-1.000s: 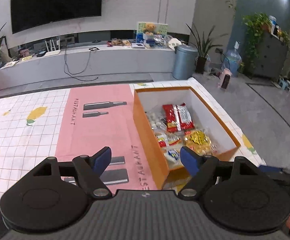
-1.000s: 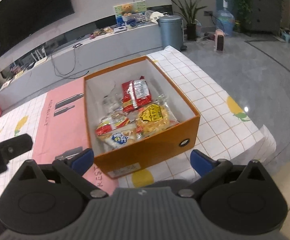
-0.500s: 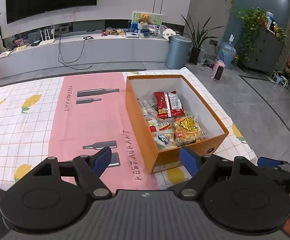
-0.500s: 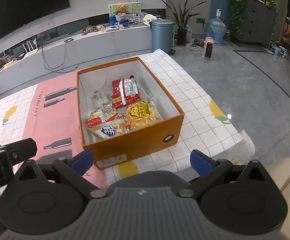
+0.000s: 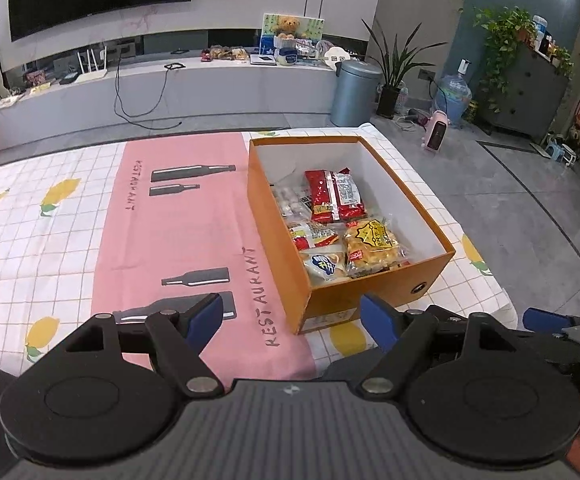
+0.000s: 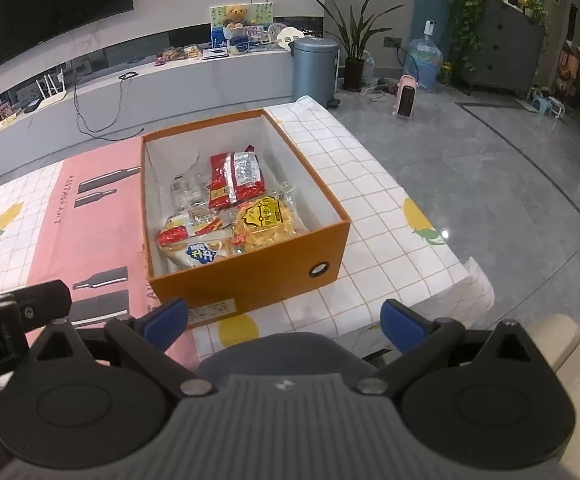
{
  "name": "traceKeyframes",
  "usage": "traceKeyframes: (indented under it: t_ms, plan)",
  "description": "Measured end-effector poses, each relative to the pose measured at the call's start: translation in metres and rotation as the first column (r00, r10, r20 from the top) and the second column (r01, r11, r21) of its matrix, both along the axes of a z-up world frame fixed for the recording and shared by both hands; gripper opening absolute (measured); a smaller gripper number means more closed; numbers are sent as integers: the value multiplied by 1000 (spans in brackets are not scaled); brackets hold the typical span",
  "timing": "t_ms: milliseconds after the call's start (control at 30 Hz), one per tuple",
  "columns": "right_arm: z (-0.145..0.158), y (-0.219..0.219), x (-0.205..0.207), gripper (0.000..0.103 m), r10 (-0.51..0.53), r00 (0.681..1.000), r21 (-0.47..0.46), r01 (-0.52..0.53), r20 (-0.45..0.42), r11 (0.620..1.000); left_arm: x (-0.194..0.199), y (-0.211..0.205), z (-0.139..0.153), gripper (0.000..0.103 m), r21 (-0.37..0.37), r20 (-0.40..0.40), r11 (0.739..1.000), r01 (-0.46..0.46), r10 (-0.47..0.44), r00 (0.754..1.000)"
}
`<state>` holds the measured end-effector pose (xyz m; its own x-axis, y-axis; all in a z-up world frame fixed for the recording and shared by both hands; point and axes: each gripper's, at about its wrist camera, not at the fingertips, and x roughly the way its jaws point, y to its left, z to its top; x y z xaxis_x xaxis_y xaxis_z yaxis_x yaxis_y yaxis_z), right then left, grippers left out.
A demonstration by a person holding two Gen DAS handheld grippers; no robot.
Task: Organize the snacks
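Both tongs, left (image 5: 292,318) and right (image 6: 283,314), spread and empty, near the snack-filled orange box (image 6: 249,280)

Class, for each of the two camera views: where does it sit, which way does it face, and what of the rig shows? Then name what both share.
Left wrist: sits on the left gripper, looks forward over the tablecloth at the orange box; the right gripper's fingertip shows.
Right wrist: sits on the right gripper, looks at the box from its front; the left gripper's black body shows.
Shared: box, red snack packet, bin.
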<state>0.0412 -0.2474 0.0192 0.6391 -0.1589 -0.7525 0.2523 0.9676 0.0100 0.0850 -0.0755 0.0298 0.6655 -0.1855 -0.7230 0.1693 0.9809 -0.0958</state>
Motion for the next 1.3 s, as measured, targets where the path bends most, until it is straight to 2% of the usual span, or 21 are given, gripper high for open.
traceKeyframes:
  t_ms: [367,500,800,1300]
  plan:
    - [-2,6,1,100,37,999,-8,-37,-3,999,1,4,-1,91,-14,-2,1000,-2,1,1000]
    - [2,16,-1,100,65,997,-27,-64,40,998,-1,5,1,90,-19,22,1000,-7,7,1000]
    - [6,24,-1,100,60,996,-16,-59,70,998,-4,11,5,90,-11,73,999,-35,36,997]
    - [4,33,-1,100,71,995,-40,-68,71,997,-3,16,4,88,-2,78,999,-45,45,996]
